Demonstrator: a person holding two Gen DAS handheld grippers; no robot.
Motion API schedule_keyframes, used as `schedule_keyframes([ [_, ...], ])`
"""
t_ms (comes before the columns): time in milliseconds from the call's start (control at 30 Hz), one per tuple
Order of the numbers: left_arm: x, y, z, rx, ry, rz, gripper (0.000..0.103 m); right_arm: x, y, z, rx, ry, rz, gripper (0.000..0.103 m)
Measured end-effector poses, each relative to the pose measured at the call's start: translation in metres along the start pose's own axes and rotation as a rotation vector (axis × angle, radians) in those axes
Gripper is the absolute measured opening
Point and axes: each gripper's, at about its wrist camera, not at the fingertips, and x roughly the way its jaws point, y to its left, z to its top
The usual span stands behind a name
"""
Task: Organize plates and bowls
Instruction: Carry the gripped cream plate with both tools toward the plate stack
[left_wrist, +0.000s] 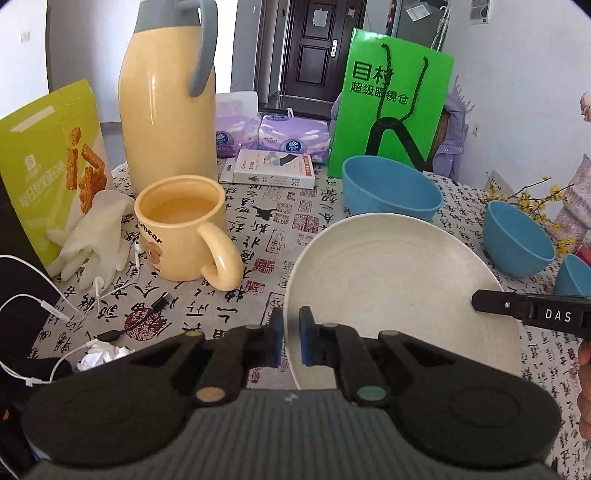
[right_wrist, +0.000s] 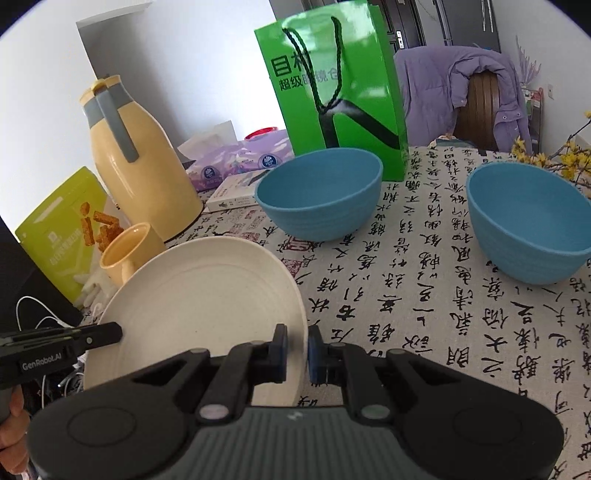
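Observation:
A cream plate (left_wrist: 399, 280) is held tilted above the table; it also shows in the right wrist view (right_wrist: 199, 295). My left gripper (left_wrist: 291, 341) is shut on the plate's left rim. My right gripper (right_wrist: 297, 352) is shut on its right rim and shows at the right of the left wrist view (left_wrist: 480, 300). A large blue bowl (left_wrist: 391, 188) stands behind the plate, also in the right wrist view (right_wrist: 321, 192). A second blue bowl (left_wrist: 517, 240) stands to the right, also in the right wrist view (right_wrist: 528, 218). A third blue bowl (left_wrist: 576, 275) peeks in at the right edge.
A yellow mug (left_wrist: 184, 229), yellow thermos (left_wrist: 166, 96), white glove (left_wrist: 92, 236), snack bag (left_wrist: 51, 162), earphone cables (left_wrist: 44, 306) and crumpled paper (left_wrist: 101, 354) crowd the left. A green paper bag (left_wrist: 391, 103), tissue packs (left_wrist: 291, 136) and a small box (left_wrist: 273, 166) stand behind. Yellow flowers (left_wrist: 546, 206) are right.

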Motion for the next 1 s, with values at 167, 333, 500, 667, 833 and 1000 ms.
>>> schedule_keyframes([
  [167, -0.049, -0.006, -0.013, -0.013, -0.033, -0.034, 0.008, -0.051, 0.007, -0.009, -0.019, -0.043, -0.001, 0.011],
  [333, -0.089, -0.007, -0.046, -0.022, -0.045, -0.053, 0.008, -0.101, 0.023, -0.039, -0.044, -0.066, -0.010, 0.010],
  [500, -0.126, -0.003, -0.086, -0.032, -0.045, -0.064, 0.008, -0.140, 0.040, -0.081, -0.049, -0.068, -0.015, 0.009],
  [667, -0.158, 0.004, -0.123, -0.027, -0.050, -0.062, 0.008, -0.167, 0.055, -0.119, -0.044, -0.069, -0.010, 0.009],
  [833, -0.179, 0.013, -0.149, -0.035, -0.047, -0.057, 0.008, -0.182, 0.068, -0.154, -0.042, -0.057, 0.004, 0.009],
  [1000, -0.185, 0.021, -0.162, -0.042, -0.047, -0.047, 0.008, -0.188, 0.080, -0.174, -0.054, -0.047, 0.009, 0.009],
])
